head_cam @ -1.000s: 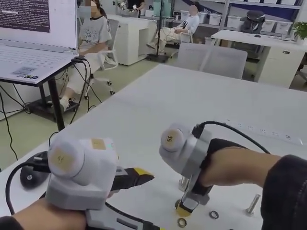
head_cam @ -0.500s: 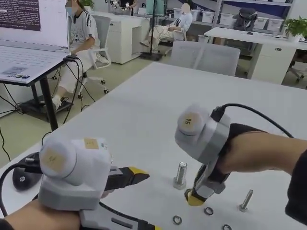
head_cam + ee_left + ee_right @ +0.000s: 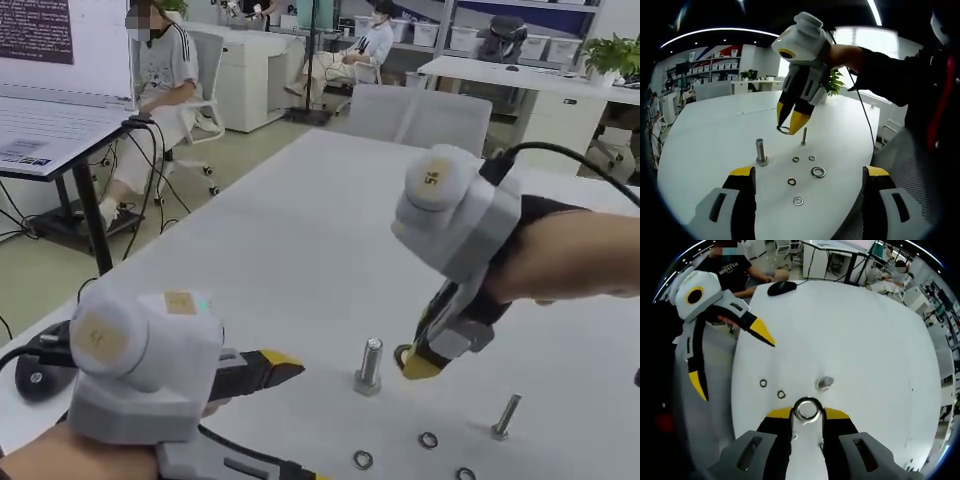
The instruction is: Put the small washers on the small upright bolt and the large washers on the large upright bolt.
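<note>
Washer alignment mattered most: my right gripper (image 3: 410,362) was clamped on a large steel ring washer (image 3: 806,409), just beside and slightly above the head of the large upright steel hex bolt (image 3: 369,365). I judged it needed centring level over that bolt before release. My left gripper (image 3: 295,415) stood spread and empty on the bolt's other side.

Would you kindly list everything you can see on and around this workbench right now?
large bolt: one, silver, upright mid-table.
small bolt: one, silver, upright near the washers.
loose washers: five, silver, flat on the table by the bolts.
held washer: one, silver, gripped above the table near the large bolt.
mouse: one, black, table edge.
table: one, white.
left hand-held gripper: one, grey, yellow-tipped, open.
right hand-held gripper: one, grey, yellow-tipped, shut on the held washer.
</note>
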Motion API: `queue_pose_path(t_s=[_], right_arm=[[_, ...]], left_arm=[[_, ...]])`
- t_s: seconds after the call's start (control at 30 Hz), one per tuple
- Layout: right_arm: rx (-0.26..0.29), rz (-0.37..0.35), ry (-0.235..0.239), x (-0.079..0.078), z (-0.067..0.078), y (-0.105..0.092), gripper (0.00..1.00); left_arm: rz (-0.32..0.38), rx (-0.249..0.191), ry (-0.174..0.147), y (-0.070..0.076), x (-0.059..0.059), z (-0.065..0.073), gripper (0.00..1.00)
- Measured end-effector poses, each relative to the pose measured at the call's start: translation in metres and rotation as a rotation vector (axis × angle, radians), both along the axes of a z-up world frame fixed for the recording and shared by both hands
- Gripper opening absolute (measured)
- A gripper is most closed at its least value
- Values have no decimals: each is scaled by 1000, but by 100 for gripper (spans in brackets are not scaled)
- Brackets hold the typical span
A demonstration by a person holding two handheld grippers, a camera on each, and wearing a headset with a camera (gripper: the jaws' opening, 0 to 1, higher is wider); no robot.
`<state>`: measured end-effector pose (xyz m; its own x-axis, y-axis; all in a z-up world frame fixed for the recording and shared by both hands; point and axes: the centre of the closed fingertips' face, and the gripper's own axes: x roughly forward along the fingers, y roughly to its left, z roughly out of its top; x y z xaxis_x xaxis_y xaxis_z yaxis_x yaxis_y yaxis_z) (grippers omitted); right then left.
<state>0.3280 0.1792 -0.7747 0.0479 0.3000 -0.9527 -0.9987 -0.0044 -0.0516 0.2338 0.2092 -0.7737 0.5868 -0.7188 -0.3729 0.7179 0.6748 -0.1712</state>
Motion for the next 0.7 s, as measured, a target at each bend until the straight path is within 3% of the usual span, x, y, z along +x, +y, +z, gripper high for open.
queue_pose_path(t_s=[0.47, 0.7], right_arm=[[13, 18, 2, 22, 4, 22, 23], [2, 36, 8, 28, -5, 34, 23]], left_arm=[[13, -6, -8, 1, 2, 2, 88], [18, -9, -9, 2, 3, 3, 88]])
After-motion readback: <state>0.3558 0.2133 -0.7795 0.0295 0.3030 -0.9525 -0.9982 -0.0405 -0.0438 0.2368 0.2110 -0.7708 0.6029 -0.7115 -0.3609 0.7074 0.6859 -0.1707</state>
